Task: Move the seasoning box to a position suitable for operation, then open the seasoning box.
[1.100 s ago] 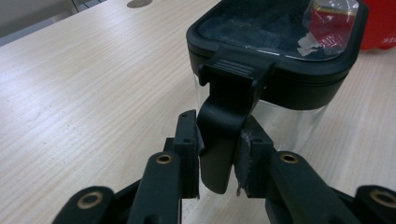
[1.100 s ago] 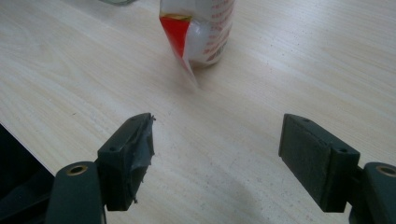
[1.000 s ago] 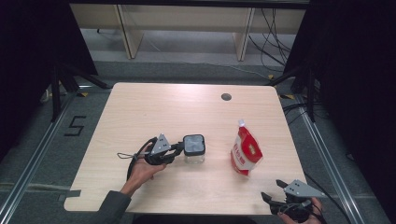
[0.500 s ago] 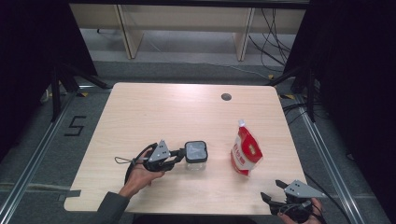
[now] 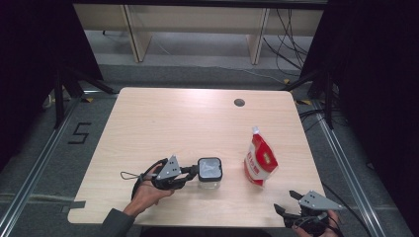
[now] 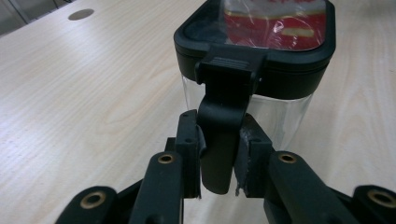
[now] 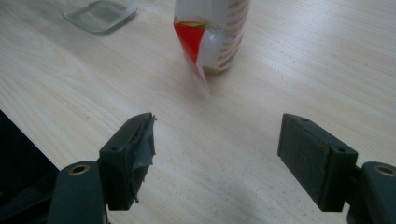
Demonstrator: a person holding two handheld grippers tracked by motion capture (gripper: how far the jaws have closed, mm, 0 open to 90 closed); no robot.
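A clear container [image 5: 209,173] with a black lid [image 6: 254,42] stands on the wooden table [image 5: 188,123], near the front middle. My left gripper [image 5: 193,171] reaches it from the left, shut on the black latch [image 6: 224,126] that hangs down from the lid's edge. A red and white pouch [image 5: 260,160] stands upright to the container's right. Over the table's front right edge my right gripper [image 5: 285,201] is open, with bare table between its pads [image 7: 130,154]. In the right gripper view the pouch [image 7: 212,32] stands ahead of the jaws and the container's clear base [image 7: 100,14] shows at upper left.
A round cable hole [image 5: 239,102] sits in the table's far right part. Dark stands and cables flank the table, and shelving stands behind it. A person's hand and sleeve [image 5: 143,197] reach over the front edge.
My left gripper and the container it holds by the latch have slid toward the near edge and slightly right. The right gripper and the pouch have stayed put.
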